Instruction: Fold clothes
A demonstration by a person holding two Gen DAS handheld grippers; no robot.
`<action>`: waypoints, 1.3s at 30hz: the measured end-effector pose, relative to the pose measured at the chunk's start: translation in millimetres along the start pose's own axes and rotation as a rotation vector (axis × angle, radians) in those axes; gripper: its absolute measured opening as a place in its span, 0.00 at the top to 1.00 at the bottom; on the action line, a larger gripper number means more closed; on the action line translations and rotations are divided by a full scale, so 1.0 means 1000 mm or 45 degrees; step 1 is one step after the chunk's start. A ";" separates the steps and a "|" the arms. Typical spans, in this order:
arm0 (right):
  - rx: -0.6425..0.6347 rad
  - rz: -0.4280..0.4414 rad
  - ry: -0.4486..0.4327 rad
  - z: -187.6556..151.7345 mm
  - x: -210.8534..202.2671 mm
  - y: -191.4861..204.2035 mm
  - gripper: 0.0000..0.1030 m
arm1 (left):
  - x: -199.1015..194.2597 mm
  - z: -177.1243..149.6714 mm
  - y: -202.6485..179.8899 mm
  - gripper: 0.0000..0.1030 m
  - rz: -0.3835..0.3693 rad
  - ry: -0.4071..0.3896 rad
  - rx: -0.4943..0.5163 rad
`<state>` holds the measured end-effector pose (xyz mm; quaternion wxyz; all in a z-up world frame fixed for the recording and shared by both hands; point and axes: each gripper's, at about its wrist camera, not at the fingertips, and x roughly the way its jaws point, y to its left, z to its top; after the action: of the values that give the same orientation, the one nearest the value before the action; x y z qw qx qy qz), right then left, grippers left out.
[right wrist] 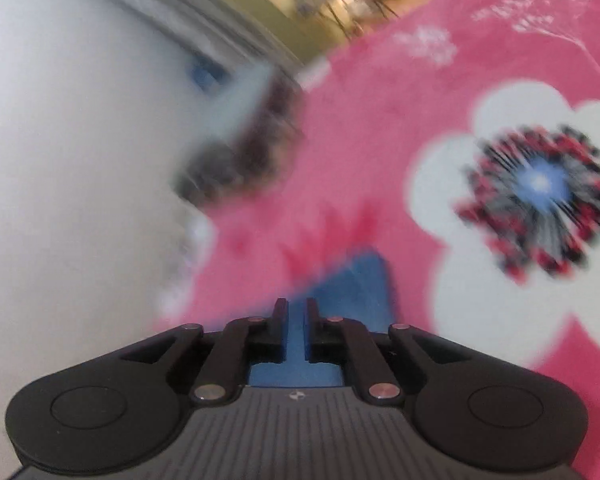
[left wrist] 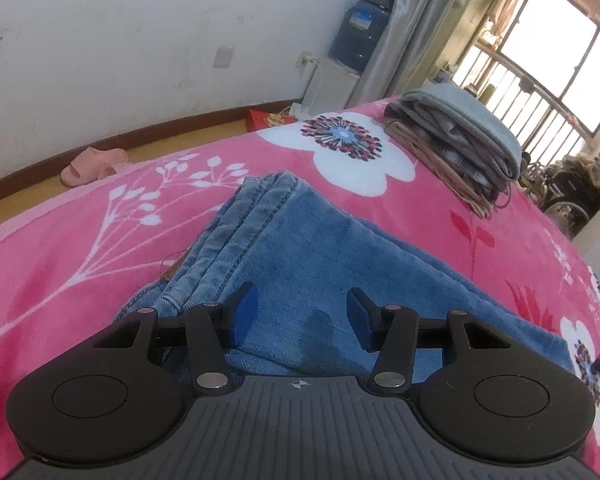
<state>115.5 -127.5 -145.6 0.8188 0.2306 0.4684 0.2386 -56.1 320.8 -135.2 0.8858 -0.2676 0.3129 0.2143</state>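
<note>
Left gripper [left wrist: 302, 316] spread wide above jeans [left wrist: 312, 248] lying mid-blanket [left wrist: 60, 280], right gripper [right wrist: 293, 320] nipped on a denim fold (view badly blurred), so likely to slip free and undo the fold.

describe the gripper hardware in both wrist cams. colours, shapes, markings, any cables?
Both match. The left gripper has black linkage arms with silver pivot pins, two round black side housings, a ribbed dark-grey body with a small crosshair mark, and blue pads on black fingers. The right gripper has the same black links, silver pins, discs, ribbed grey body and crosshair. No cables, sleeves or hands are visible.
</note>
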 end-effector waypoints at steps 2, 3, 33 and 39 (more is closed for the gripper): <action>0.068 -0.088 0.075 -0.007 0.015 -0.016 1.00 | -0.001 0.000 -0.001 0.51 -0.005 -0.001 0.004; 0.132 -0.080 0.088 -0.006 0.014 -0.021 1.00 | -0.003 0.001 -0.002 0.51 0.000 0.000 0.011; 0.359 0.047 0.166 -0.002 -0.029 -0.037 0.50 | -0.028 -0.040 -0.087 0.40 0.096 -0.018 0.373; 0.375 0.072 0.171 0.012 -0.014 -0.041 0.50 | -0.013 -0.040 -0.078 0.40 0.104 0.030 0.331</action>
<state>127.2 -170.1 -155.8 0.7359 0.3447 0.5454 0.2054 -40.5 234.1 -126.9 0.8998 -0.1401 0.3591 0.2046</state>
